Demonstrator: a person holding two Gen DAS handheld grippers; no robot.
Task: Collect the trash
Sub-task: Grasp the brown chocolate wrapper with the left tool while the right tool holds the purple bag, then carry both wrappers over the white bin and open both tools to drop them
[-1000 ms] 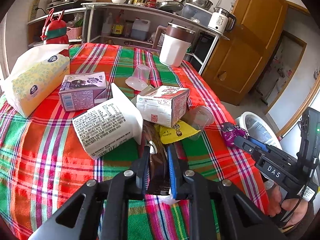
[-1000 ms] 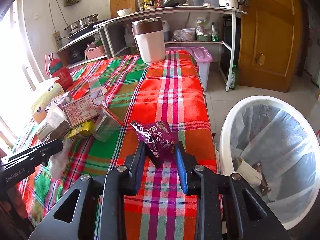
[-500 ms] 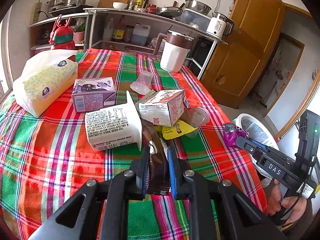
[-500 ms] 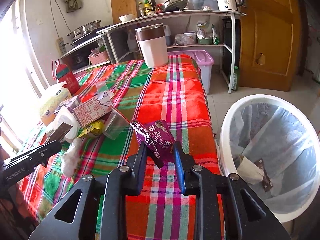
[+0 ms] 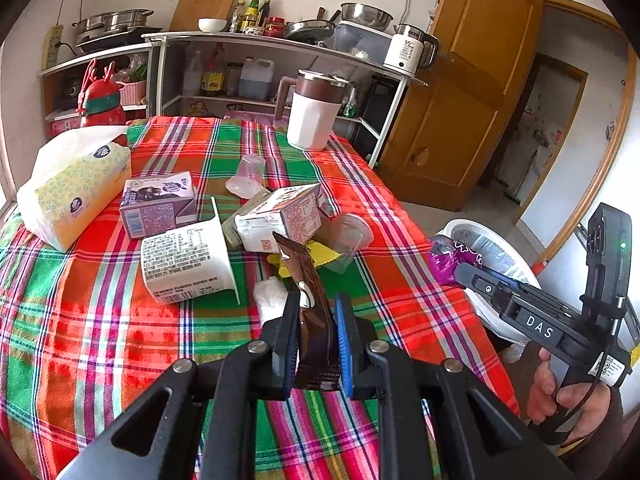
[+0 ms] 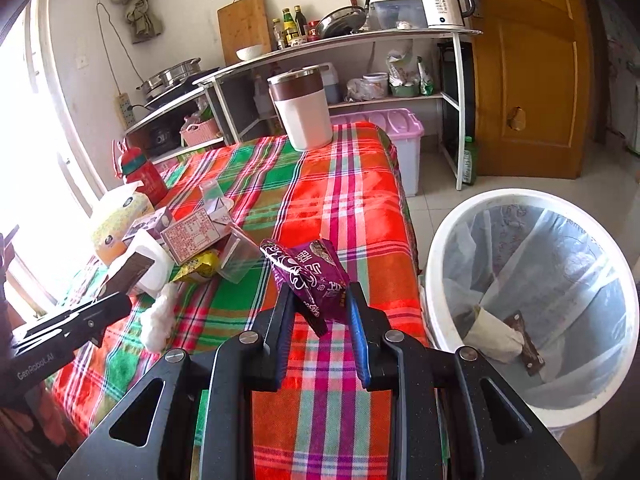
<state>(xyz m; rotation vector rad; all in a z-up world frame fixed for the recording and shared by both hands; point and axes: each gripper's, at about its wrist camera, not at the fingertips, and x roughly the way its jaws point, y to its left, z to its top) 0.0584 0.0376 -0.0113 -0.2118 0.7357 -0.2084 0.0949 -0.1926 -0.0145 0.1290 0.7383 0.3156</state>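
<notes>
The left hand-held gripper (image 5: 316,332) is clamped on a brown wrapper (image 5: 310,300), which stands up between its pads above the near part of the tabletop (image 5: 100,340) with its plaid cloth. The right hand-held gripper (image 6: 320,312) is clamped on a crumpled purple wrapper (image 6: 310,276), held over the tabletop's right edge; in the left wrist view it shows at the right, gripped by a hand (image 5: 568,396). On the floor just right of the tabletop stands a white bin (image 6: 436,264) lined with a clear bag, with a pale wad and a brown scrap inside.

Just beyond the brown wrapper lies a heap of trash: a white tub (image 5: 184,260) on its side, a purple carton (image 5: 158,204), a pink and white carton (image 5: 280,220), a yellow wrapper (image 5: 324,254), a clear cup (image 5: 348,236) lying down, and a white wad (image 5: 272,300) just left of the left pads. Another clear cup (image 5: 248,178) lies farther back. At the far left sits a tissue pack (image 5: 76,188) with a red bottle (image 5: 98,104) behind it. A white jug with a brown lid (image 5: 312,116) stands at the far end. Shelves (image 5: 280,44) with pots and bottles run along the wall.
</notes>
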